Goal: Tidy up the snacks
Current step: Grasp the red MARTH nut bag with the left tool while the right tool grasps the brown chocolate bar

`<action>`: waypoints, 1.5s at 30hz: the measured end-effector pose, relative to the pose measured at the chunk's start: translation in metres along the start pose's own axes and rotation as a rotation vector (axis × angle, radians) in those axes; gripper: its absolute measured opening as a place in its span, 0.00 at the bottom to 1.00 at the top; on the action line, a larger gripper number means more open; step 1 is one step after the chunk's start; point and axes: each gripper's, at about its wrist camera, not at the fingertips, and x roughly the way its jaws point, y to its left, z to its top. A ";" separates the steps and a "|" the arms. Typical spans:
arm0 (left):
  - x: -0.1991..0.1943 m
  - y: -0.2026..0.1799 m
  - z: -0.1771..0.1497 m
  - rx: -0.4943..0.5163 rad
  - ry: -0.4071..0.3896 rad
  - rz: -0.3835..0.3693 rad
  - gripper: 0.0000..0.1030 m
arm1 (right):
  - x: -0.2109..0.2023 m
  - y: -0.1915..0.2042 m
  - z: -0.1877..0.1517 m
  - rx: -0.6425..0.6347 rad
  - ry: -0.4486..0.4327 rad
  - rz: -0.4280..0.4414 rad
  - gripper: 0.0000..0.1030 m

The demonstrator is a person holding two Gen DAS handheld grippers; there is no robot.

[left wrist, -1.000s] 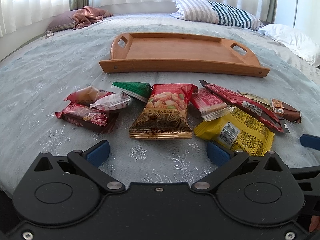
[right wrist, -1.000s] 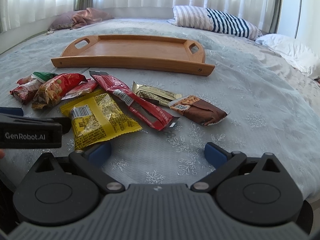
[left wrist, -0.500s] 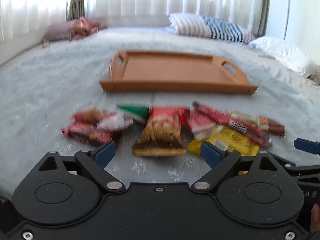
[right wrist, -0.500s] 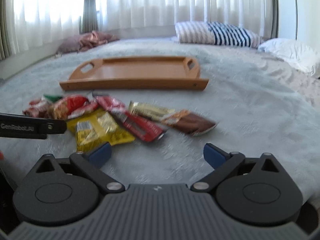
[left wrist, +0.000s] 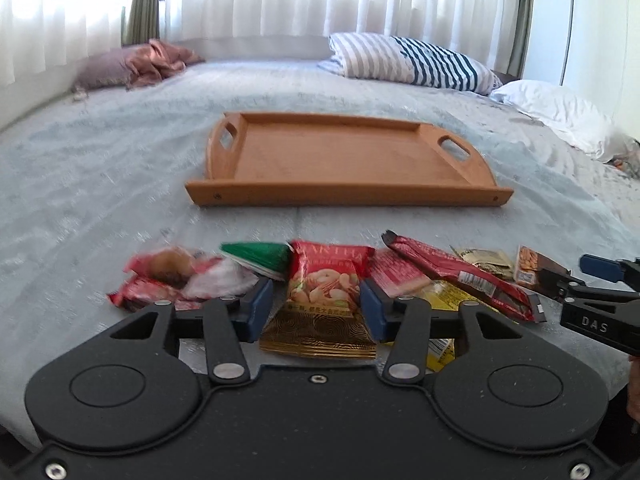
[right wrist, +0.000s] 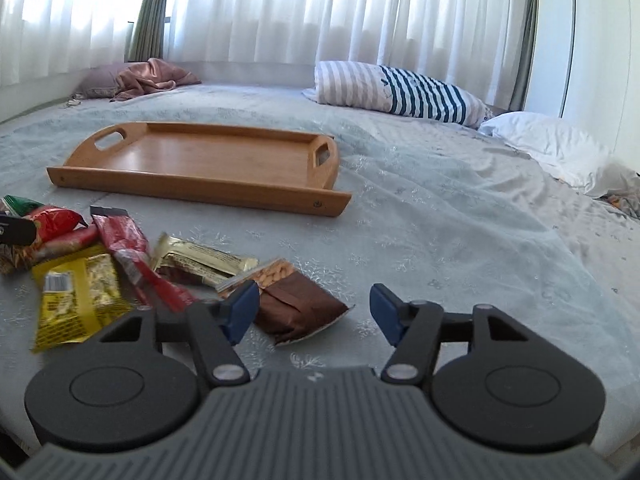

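Note:
Several snack packets lie in a row on the bed in front of an empty wooden tray [left wrist: 344,160], also in the right wrist view [right wrist: 200,164]. My left gripper [left wrist: 316,310] is open, its jaws on either side of a red peanut bag [left wrist: 324,304]. A green packet [left wrist: 260,258], a long red bar [left wrist: 460,276] and a yellow packet [right wrist: 76,296] lie beside it. My right gripper [right wrist: 314,312] is open over a brown almond bar [right wrist: 296,304], and shows at the right of the left wrist view [left wrist: 600,280].
A striped pillow [left wrist: 408,62], a white pillow [left wrist: 560,116] and a pink cloth [left wrist: 140,64] lie at the far side of the bed. White curtains hang behind. The grey bedspread [right wrist: 460,220] spreads to the right of the tray.
Both grippers have tilted up and moved in over the snacks. Their jaws have narrowed: the left around the peanut bag, the right by the brown bar.

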 end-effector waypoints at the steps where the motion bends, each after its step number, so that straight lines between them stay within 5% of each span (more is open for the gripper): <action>1: 0.003 0.000 -0.002 -0.007 0.010 -0.006 0.47 | 0.001 0.000 0.000 -0.008 -0.004 0.007 0.72; 11: 0.021 0.000 -0.002 -0.038 0.047 -0.009 0.51 | 0.024 0.000 0.001 -0.011 0.028 0.095 0.79; 12: 0.022 0.000 -0.002 -0.040 0.051 -0.005 0.49 | 0.025 -0.001 0.002 -0.002 0.031 0.099 0.77; 15: 0.021 -0.003 0.000 -0.037 0.055 0.005 0.46 | 0.025 -0.004 0.004 0.045 0.051 0.121 0.52; 27: -0.002 -0.009 0.031 -0.026 -0.030 -0.005 0.41 | 0.004 -0.003 0.029 0.054 0.011 0.153 0.51; 29: -0.001 -0.011 0.040 -0.014 -0.038 -0.007 0.38 | 0.005 -0.005 0.039 0.070 0.006 0.159 0.51; 30: 0.000 -0.012 0.045 -0.007 -0.044 -0.012 0.28 | 0.006 -0.006 0.043 0.069 0.001 0.158 0.51; 31: 0.000 -0.012 0.048 -0.001 -0.049 -0.016 0.03 | 0.006 -0.005 0.048 0.063 -0.009 0.150 0.51; 32: 0.002 -0.013 0.053 -0.001 -0.046 -0.012 0.02 | 0.007 -0.004 0.052 0.055 -0.017 0.142 0.51; 38: 0.005 -0.012 0.063 0.003 -0.031 -0.034 0.12 | 0.007 0.000 0.060 0.039 -0.022 0.141 0.51; 42: 0.004 -0.011 0.049 0.024 -0.009 -0.031 0.40 | 0.006 0.000 0.052 0.044 -0.010 0.153 0.50; 45: 0.010 -0.005 0.038 -0.004 0.038 -0.038 0.40 | 0.007 0.001 0.047 0.047 0.010 0.157 0.50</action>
